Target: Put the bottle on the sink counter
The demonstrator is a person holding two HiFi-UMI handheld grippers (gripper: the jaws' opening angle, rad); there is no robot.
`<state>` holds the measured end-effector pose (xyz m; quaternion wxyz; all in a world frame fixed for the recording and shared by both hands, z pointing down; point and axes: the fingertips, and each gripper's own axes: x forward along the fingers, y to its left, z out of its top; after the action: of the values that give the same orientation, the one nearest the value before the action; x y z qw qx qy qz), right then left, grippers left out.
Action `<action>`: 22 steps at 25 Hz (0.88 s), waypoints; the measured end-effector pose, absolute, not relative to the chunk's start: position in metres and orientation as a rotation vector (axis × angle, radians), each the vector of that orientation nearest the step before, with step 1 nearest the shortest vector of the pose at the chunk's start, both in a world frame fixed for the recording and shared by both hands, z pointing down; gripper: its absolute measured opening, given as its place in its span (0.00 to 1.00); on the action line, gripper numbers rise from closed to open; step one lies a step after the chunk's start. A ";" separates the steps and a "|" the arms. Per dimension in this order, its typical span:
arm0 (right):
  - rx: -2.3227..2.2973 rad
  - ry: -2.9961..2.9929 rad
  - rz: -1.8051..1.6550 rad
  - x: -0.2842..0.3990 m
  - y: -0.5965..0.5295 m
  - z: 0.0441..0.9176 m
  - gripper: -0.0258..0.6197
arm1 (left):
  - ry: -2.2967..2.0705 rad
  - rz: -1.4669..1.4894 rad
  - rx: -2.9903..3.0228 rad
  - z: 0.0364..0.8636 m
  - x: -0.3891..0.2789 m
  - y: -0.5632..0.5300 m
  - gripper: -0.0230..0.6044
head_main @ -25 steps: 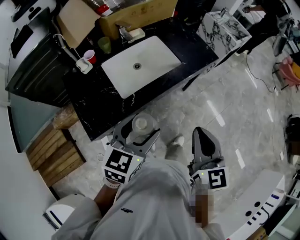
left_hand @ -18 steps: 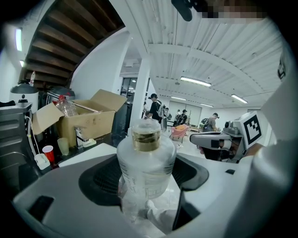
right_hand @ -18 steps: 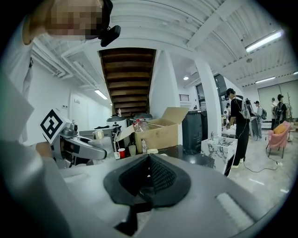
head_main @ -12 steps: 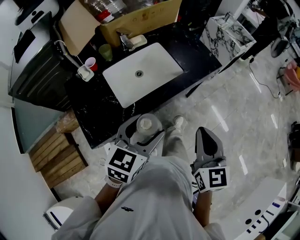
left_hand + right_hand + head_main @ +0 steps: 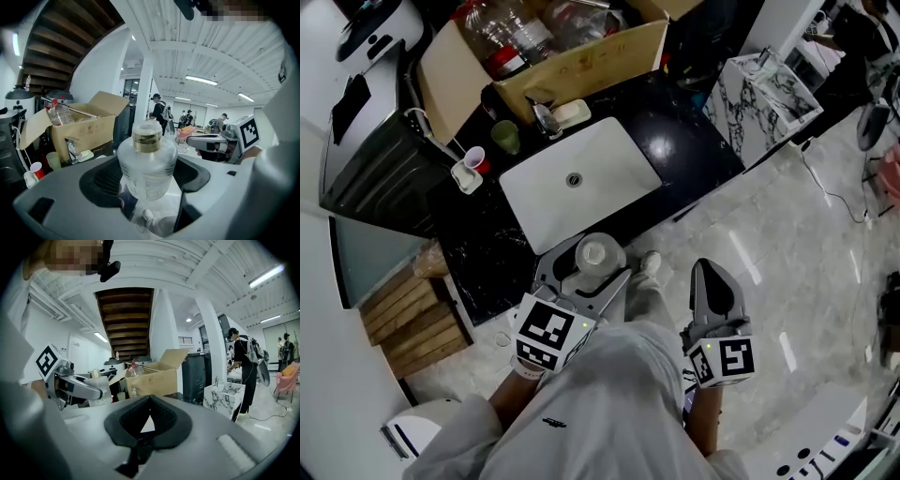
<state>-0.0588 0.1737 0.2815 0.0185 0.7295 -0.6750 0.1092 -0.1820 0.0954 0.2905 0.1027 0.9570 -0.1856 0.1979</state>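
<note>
Clear bottle [image 5: 146, 161] clamped upright in level left tool [image 5: 586, 266]; right tool [image 5: 709, 272] closed, empty.

bottle [image 5: 146, 164] label unreadable; cardboard box [image 5: 581, 61] cut off at top

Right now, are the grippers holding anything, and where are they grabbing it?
The left gripper holds the clear bottle upright, with a jaw on each side of its round body. The right gripper is shut and holds nothing.

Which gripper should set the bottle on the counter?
Left: the left gripper is shut on the clear plastic bottle, near the black marble counter; the right gripper is shut and empty.
</note>
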 end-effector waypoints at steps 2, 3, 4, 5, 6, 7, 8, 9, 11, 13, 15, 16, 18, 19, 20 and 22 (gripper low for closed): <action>2.257 -2.124 0.325 -0.044 0.161 0.280 0.06 | -0.570 0.588 2.817 0.290 -0.168 0.084 0.57; 2.254 -2.135 0.316 -0.037 0.153 0.279 0.06 | -0.581 0.591 2.812 0.290 -0.161 0.078 0.57; 2.248 -2.142 0.311 -0.030 0.145 0.278 0.06 | -0.593 0.593 2.807 0.290 -0.155 0.071 0.57; 2.235 -2.147 0.312 -0.023 0.137 0.278 0.05 | -0.606 0.595 2.802 0.290 -0.148 0.065 0.57; 2.220 -2.146 0.316 -0.015 0.130 0.279 0.04 | -0.620 0.597 2.797 0.289 -0.142 0.059 0.57; 2.213 -2.140 0.321 -0.006 0.122 0.279 0.04 | -0.634 0.601 2.793 0.289 -0.135 0.053 0.57; 2.220 -2.138 0.326 0.004 0.116 0.279 0.04 | -0.646 0.607 2.789 0.288 -0.128 0.047 0.57; 2.233 -2.146 0.334 0.014 0.110 0.278 0.04 | -0.656 0.616 2.784 0.289 -0.120 0.042 0.57; 2.244 -2.184 0.351 0.033 0.097 0.277 0.03 | -0.670 0.629 2.773 0.290 -0.102 0.032 0.57; 2.234 -2.212 0.355 0.048 0.085 0.278 0.03 | -0.677 0.640 2.769 0.291 -0.084 0.022 0.57; 2.240 -2.231 0.368 0.066 0.074 0.277 0.03 | -0.677 0.647 2.770 0.290 -0.067 0.013 0.57; 2.248 -2.238 0.381 0.075 0.069 0.276 0.03 | -0.679 0.651 2.769 0.290 -0.057 0.008 0.57; 2.248 -2.240 0.395 0.095 0.059 0.277 0.04 | -0.683 0.656 2.763 0.291 -0.039 -0.001 0.57; 2.238 -2.241 0.394 0.104 0.054 0.277 0.04 | -0.688 0.656 2.760 0.291 -0.029 -0.006 0.57; 2.224 -2.246 0.392 0.113 0.048 0.278 0.04 | -0.696 0.654 2.758 0.290 -0.020 -0.012 0.57; 2.196 -2.265 0.388 0.129 0.034 0.278 0.04 | -0.715 0.650 2.755 0.289 -0.004 -0.023 0.57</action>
<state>0.1293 0.0338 0.2780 -0.0183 0.6908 -0.7124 0.1222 -0.0040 -0.0232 0.2892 0.1107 0.9378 -0.2435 0.2211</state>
